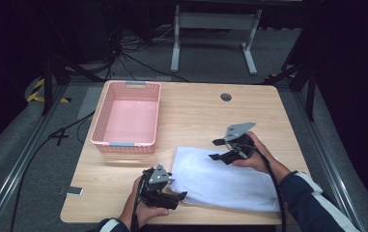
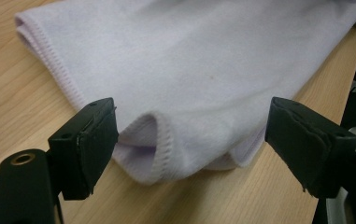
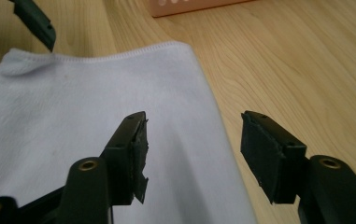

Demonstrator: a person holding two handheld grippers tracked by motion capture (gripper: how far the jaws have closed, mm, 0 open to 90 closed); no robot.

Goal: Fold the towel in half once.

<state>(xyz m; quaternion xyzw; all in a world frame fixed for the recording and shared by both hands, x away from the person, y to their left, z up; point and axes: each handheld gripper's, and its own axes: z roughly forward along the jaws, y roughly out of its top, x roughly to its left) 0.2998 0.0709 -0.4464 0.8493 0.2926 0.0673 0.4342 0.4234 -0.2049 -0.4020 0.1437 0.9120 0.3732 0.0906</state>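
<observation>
A white folded towel [image 1: 220, 179] lies flat on the front right part of the wooden table [image 1: 196, 111]. My left gripper [image 1: 180, 193] is at the towel's near left corner, pointing right. In the left gripper view the towel's folded, stitched corner [image 2: 157, 144] lies between the wide jaws of this gripper [image 2: 192, 135], and the pads do not press on it. My right gripper [image 1: 214, 150] hovers over the towel's far edge, pointing left. Its jaws [image 3: 194, 140] stand open above the towel's [image 3: 73, 116] edge with nothing gripped.
An empty pink basket [image 1: 123, 143] stands at the back left of the table; its base also shows in the right gripper view [image 3: 189, 5]. A round cable hole [image 1: 226, 97] is near the far edge. Bare wood [image 3: 306, 70] lies between the towel and the basket.
</observation>
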